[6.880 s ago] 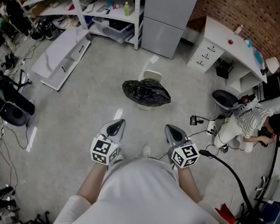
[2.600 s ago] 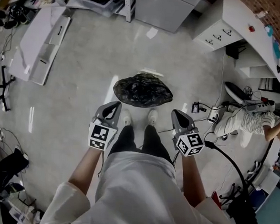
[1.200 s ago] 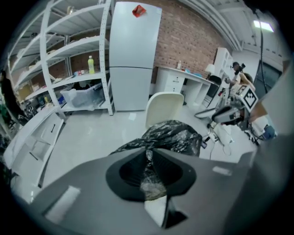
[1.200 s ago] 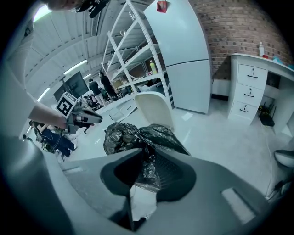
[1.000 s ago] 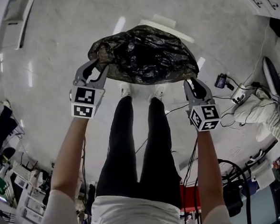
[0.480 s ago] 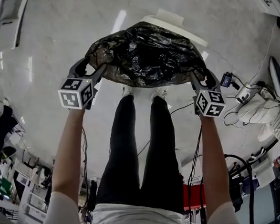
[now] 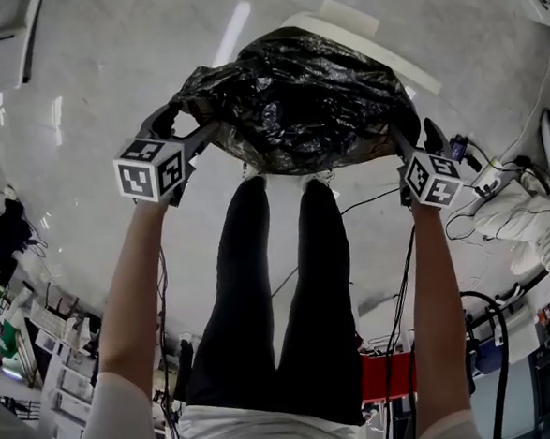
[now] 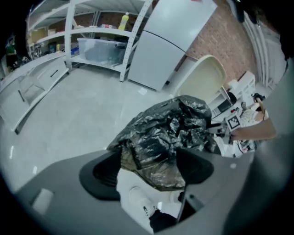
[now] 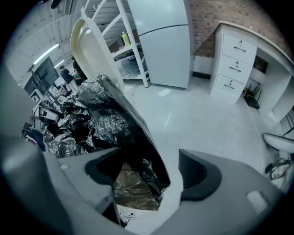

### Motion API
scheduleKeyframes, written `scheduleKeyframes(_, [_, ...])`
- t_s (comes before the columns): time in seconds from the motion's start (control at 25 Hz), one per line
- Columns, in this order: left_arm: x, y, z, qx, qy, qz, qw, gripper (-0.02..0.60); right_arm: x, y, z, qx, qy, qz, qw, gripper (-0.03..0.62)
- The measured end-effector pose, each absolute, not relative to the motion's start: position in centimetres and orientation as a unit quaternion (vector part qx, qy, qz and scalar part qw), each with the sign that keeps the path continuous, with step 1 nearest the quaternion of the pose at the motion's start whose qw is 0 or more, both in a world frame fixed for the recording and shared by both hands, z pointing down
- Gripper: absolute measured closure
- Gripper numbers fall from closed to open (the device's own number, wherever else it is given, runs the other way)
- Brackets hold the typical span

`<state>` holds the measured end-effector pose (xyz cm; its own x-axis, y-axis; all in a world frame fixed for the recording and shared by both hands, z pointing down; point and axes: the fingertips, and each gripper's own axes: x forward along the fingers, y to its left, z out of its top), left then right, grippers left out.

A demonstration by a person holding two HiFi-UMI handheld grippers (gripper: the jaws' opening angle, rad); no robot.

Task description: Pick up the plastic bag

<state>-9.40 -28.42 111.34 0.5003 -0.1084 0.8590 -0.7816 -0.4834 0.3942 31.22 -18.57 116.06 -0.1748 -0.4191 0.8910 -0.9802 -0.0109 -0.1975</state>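
The crinkly black plastic bag (image 7: 294,95) lies just in front of a white shoe (image 8: 138,195). The left tool (image 7: 188,124) and right tool (image 7: 412,137) are opening. Each has one end of the bag loose between its jaws.

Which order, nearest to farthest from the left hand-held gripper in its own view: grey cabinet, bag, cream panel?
1. bag: between the opening jaws of the left hand-held gripper.
2. cream panel: just behind the bag, to the right.
3. grey cabinet: far back across the floor, upper centre.
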Motion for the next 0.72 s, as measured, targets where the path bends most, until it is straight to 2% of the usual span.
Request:
scheduleKeyframes(0.04, [-9.4, -28.5, 111.7, 0.758, -0.294, 0.4, 0.424, 0.198, 30.9, -18.6, 116.4, 0.552, -0.63, 0.445, 0.317, 0.22])
scheduleKeyframes(0.16, [-8.8, -28.4, 112.9, 0.755, -0.3, 0.371, 0.449, 0.311, 29.9, -18.5, 117.2, 0.54, -0.636, 0.463, 0.301, 0.25])
scheduleKeyframes(0.24, [-8.0, -28.3, 113.2, 0.758, -0.302, 0.353, 0.458, 0.404, 29.3, -18.3, 117.4, 0.533, -0.639, 0.479, 0.281, 0.319])
scheduleKeyframes(0.32, [-7.6, -28.2, 113.3, 0.762, -0.304, 0.345, 0.456, 0.479, 28.6, -18.4, 117.3, 0.528, -0.645, 0.484, 0.267, 0.44])
scheduleKeyframes(0.36, [-7.7, -28.3, 113.3, 0.765, -0.305, 0.345, 0.451, 0.541, 28.1, -18.6, 117.1, 0.526, -0.649, 0.483, 0.263, 0.475])
scheduleKeyframes(0.4, [-7.8, -28.3, 113.1, 0.767, -0.305, 0.347, 0.445, 0.574, 27.6, -18.8, 116.9, 0.524, -0.652, 0.482, 0.259, 0.514])
scheduleKeyframes(0.48, [-8.0, -28.1, 112.9, 0.771, -0.3, 0.352, 0.438, 0.575, 26.8, -19.0, 116.4, 0.523, -0.656, 0.484, 0.25, 0.588])
scheduleKeyframes(0.72, [-7.2, -26.4, 111.3, 0.778, -0.286, 0.359, 0.428, 0.575, 26.1, -18.2, 114.7, 0.523, -0.656, 0.494, 0.227, 0.591])
